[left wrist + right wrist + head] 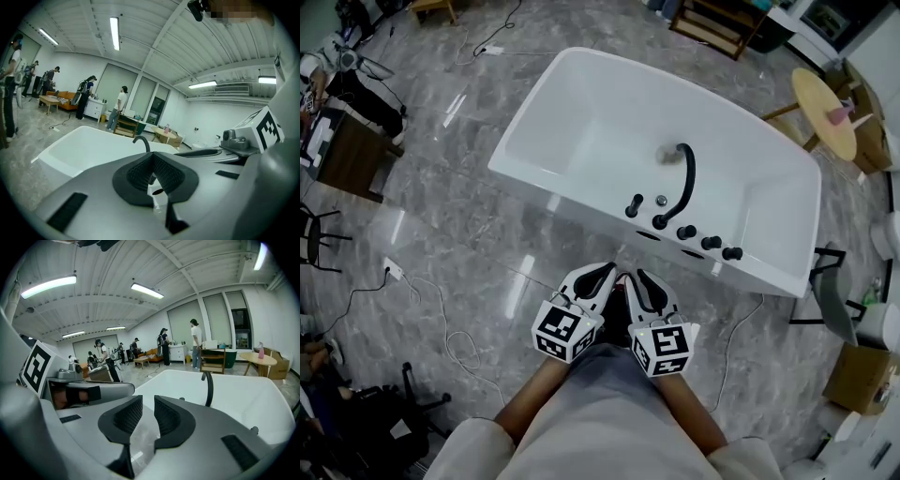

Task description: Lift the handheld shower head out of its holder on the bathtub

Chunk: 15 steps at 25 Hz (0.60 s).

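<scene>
The white bathtub (581, 103) stands on the grey marble floor ahead of me. On its near rim is a row of black fittings: a tall curved spout (685, 183), a short upright black piece (634, 204) that looks like the handheld shower head in its holder, and three knobs (711, 242). Both grippers are held side by side over the floor, short of the rim. My left gripper (611, 271) (151, 155) is shut, its pads meeting at the tips, with nothing in it. My right gripper (639, 276) (148, 403) is open by a narrow gap and holds nothing. The spout (209, 387) shows beyond it.
A round wooden table (825, 112) stands at the far right, with a black chair (830, 291) and a cardboard box (862, 375) nearer. A desk (347, 150) is at the left. Cables (441, 319) trail over the floor. Several people (194, 348) stand far across the room.
</scene>
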Tool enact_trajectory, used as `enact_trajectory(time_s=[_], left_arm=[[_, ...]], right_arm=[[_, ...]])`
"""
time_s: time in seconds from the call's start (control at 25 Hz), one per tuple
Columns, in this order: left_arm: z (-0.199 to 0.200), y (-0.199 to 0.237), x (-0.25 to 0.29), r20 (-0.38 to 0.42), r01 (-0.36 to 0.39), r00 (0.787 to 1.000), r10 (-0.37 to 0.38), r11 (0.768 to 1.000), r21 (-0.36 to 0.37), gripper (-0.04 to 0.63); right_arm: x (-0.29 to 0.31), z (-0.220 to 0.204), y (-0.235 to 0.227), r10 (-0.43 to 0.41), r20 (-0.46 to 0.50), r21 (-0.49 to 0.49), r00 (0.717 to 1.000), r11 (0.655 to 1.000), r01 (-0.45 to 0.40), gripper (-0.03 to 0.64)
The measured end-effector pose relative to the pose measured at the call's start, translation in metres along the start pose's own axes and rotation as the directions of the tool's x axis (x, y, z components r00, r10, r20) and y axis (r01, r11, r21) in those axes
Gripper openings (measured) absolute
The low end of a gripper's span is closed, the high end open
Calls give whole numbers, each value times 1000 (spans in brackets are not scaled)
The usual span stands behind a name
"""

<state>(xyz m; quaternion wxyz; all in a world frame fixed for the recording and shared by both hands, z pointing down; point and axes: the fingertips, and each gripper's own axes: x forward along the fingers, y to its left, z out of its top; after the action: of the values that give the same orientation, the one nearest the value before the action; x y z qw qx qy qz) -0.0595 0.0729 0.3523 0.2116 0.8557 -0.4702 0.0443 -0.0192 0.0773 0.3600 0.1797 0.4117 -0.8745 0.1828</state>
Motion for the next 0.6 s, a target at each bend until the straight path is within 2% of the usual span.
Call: enact_trajectory(time_s=[0.28,0.6], left_arm=[[14,4,51,-14,10,1000,-10,1000,12,6],[12,21,87,-26,-51,998,51,999,-3,6]], right_arm=[[33,13,-46,16,4,9,1000,1000,-17,74],[73,-1,-82,49,-49,-20,998,999,-50,74]])
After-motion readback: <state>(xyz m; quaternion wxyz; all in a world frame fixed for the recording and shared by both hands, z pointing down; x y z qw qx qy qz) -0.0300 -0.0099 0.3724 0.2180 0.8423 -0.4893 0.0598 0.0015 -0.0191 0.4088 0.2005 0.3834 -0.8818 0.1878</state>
